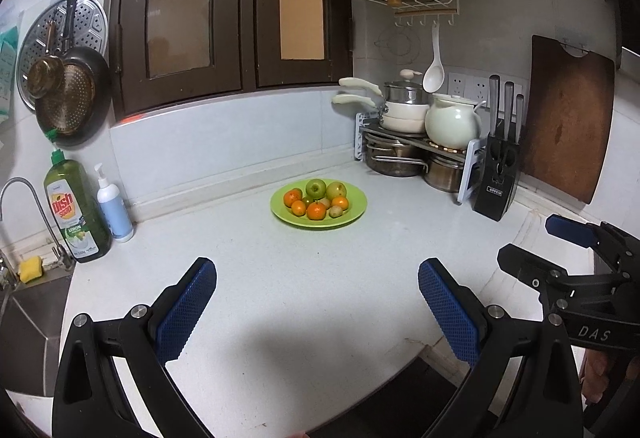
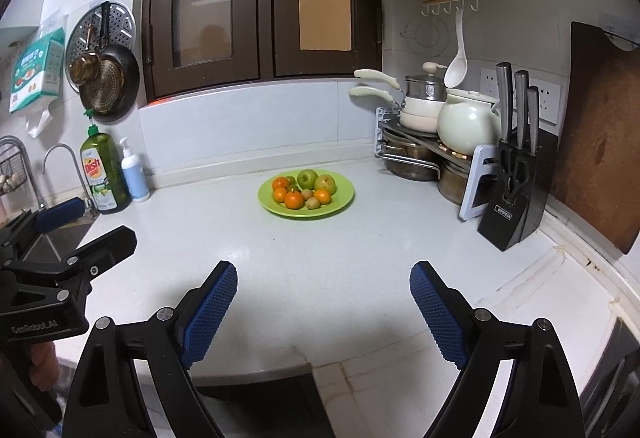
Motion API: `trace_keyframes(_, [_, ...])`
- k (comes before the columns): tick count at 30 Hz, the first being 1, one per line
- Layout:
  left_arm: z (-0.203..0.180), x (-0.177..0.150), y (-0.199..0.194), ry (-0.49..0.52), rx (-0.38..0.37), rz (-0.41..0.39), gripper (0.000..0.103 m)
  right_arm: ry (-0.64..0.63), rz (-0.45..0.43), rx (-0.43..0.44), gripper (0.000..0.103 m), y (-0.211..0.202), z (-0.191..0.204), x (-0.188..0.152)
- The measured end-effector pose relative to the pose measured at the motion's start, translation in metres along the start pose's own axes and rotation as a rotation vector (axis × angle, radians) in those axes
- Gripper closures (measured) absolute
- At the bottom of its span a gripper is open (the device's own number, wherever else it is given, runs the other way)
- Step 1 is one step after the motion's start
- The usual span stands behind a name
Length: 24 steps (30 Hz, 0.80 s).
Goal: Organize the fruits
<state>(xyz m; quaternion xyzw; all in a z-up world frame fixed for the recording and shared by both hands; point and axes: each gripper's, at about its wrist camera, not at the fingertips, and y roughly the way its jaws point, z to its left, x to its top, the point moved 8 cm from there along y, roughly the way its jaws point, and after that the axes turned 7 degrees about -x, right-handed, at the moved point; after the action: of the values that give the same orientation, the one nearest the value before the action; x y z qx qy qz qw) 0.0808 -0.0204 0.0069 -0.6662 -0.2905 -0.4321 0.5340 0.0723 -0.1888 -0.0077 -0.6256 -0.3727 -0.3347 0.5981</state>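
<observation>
A green plate (image 1: 356,212) (image 2: 344,198) sits mid-counter near the back wall, piled with fruit: two green apples (image 1: 316,189) (image 2: 307,178), several oranges (image 1: 316,211) (image 2: 294,199) and small kiwis (image 1: 335,212) (image 2: 312,203). My left gripper (image 1: 318,274) hangs open over the counter's front, well short of the plate, nothing between its blue pads. My right gripper (image 2: 323,276) (image 1: 532,242) is likewise open and empty, beside the left one and equally far from the plate. The left gripper (image 2: 94,218) also shows at the left edge of the right wrist view.
A dish soap bottle (image 1: 76,210) (image 2: 103,174), a pump bottle (image 1: 114,204), a tap (image 1: 28,206) and a sink lie left. A pot rack (image 1: 416,146) (image 2: 432,146), a knife block (image 1: 498,178) (image 2: 516,198) and a leaning cutting board (image 1: 568,118) fill the right corner. Pans hang on the left wall.
</observation>
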Motion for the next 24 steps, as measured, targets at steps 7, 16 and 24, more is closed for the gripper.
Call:
trace_keyframes(7, [-0.005, 0.0, -0.006, -0.002, -0.001, -0.012, 0.0, 0.002, -0.008, 0.007, 0.014, -0.006, -0.004, -0.002])
trace_keyframes(16, [-0.008, -0.001, -0.011, 0.004, 0.005, -0.017, 0.0, 0.007, -0.013, 0.012, 0.014, -0.01, -0.005, -0.003])
trace_keyframes(24, [-0.009, -0.002, -0.01, 0.005, 0.003, -0.012, 0.0, 0.003, -0.013, 0.02, 0.014, -0.011, -0.007, -0.004])
